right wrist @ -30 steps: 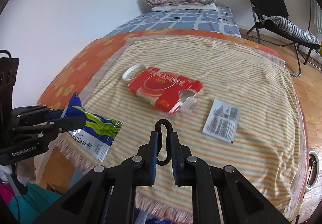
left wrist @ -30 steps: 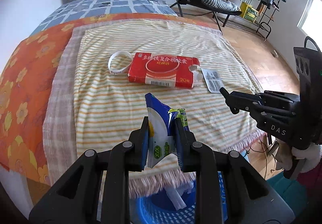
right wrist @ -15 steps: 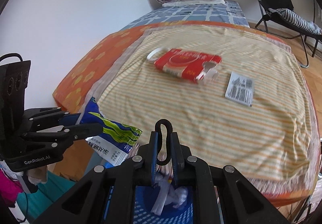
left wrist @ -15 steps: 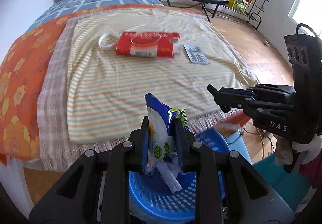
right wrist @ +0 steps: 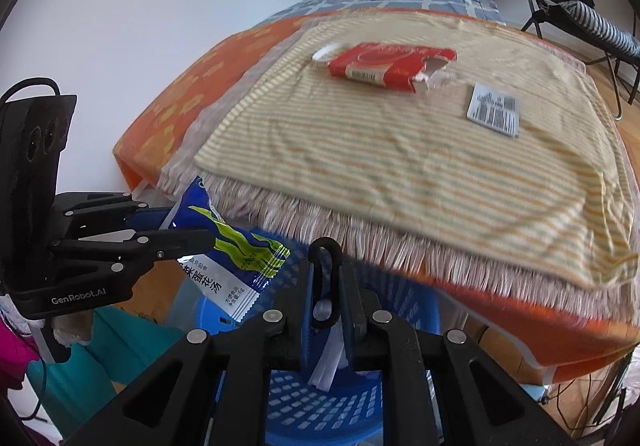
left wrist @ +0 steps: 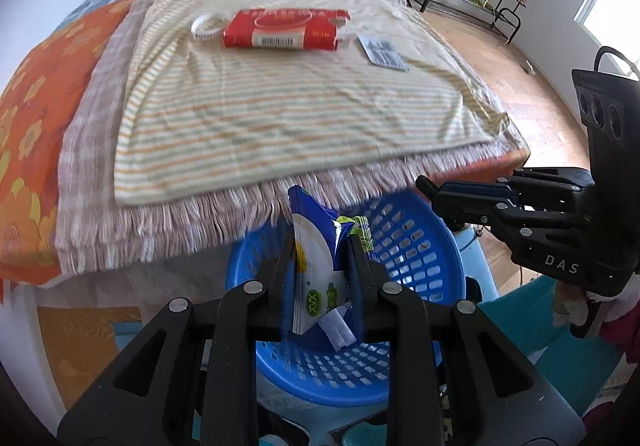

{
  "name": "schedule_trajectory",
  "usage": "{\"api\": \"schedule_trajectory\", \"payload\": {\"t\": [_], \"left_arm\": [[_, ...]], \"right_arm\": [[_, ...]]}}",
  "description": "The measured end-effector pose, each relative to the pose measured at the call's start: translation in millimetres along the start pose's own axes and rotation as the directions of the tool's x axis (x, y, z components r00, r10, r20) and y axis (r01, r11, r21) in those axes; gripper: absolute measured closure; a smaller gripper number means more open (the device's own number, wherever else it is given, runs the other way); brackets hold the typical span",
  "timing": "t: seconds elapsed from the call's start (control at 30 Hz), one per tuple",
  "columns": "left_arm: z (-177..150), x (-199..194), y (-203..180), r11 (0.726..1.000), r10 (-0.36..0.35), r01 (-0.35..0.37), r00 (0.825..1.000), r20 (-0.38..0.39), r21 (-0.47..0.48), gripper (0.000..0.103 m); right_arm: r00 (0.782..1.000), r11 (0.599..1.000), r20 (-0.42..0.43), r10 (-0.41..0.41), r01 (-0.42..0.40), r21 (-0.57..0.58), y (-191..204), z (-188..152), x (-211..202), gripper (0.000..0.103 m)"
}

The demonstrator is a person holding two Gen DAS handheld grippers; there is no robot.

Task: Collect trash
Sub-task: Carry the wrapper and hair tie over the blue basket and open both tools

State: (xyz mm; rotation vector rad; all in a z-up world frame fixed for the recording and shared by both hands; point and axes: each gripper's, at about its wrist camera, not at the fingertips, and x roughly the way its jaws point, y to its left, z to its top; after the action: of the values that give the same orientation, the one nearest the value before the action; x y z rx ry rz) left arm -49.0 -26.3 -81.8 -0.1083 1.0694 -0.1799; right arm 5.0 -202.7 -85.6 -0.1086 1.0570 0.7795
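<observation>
A blue and white packet is pinched upright between the fingers of the left gripper, above the blue basket that stands below the fringed edge of the bed. A thin black loop is clamped between the nearly closed fingers of the right gripper, also over the basket, in which white paper scraps are seen. On the striped cloth farther back, a red box lies with a white ring just beside it on one side and a barcode slip near it on the other.
</observation>
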Motion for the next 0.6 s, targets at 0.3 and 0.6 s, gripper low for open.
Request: {"api": "schedule_trajectory", "payload": {"t": [0.3, 0.6], "left_arm": [[-14, 14, 2, 1.000, 0.003, -0.003, 0.999, -0.047, -0.007, 0.081], [-21, 25, -2, 1.000, 0.008, -0.008, 0.997, -0.078, 0.003, 0.080]], "right_arm": [[0.999, 1.000, -0.034, -0.005, 0.005, 0.013, -3, -20, 9, 0.090], [0.999, 1.000, -0.048, -0.004, 0.005, 0.017, -3, -26, 15, 0.088]]}}
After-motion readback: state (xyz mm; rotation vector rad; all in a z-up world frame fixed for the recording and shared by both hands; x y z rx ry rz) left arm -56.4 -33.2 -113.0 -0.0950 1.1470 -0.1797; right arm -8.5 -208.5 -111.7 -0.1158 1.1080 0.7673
